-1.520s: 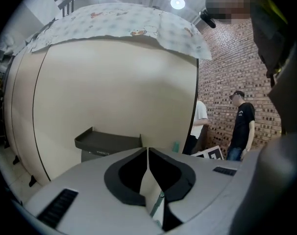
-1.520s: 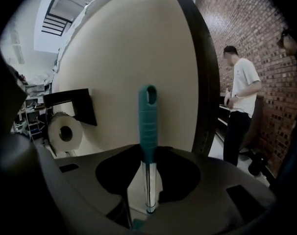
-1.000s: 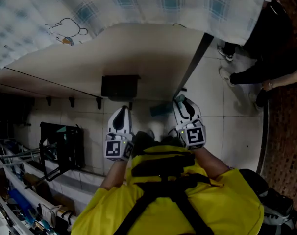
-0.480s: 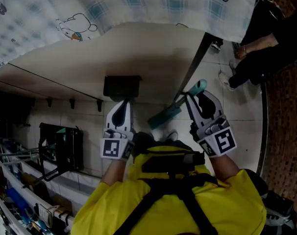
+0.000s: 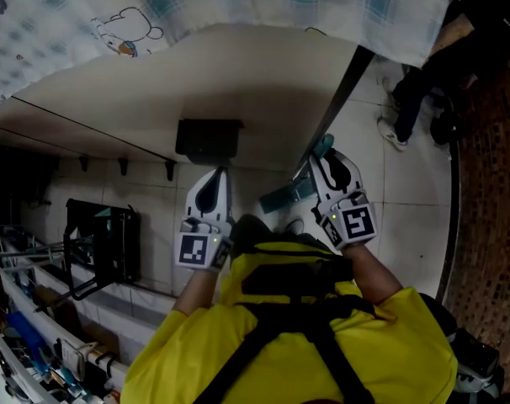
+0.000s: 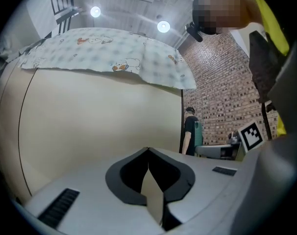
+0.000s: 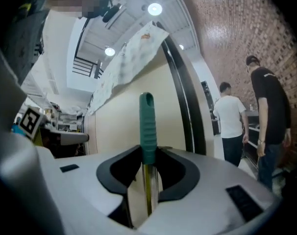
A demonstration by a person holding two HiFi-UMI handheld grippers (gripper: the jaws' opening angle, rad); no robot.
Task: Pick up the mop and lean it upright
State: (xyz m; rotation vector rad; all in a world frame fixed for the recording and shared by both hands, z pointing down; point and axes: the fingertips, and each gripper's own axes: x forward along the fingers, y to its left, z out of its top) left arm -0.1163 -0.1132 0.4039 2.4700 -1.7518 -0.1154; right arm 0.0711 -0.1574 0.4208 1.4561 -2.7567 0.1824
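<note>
Left claw is closed and empty. Right claw is clamped on the mop at its ribbed green grip. The pole is stiff and slim, probably bottom-heavy, with its head unseen. The wall is just ahead; a black post and bystanders crowd the right.

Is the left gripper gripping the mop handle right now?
No, the left gripper has its jaws shut on nothing, while the green-topped mop handle is clamped in the right gripper instead.
</note>
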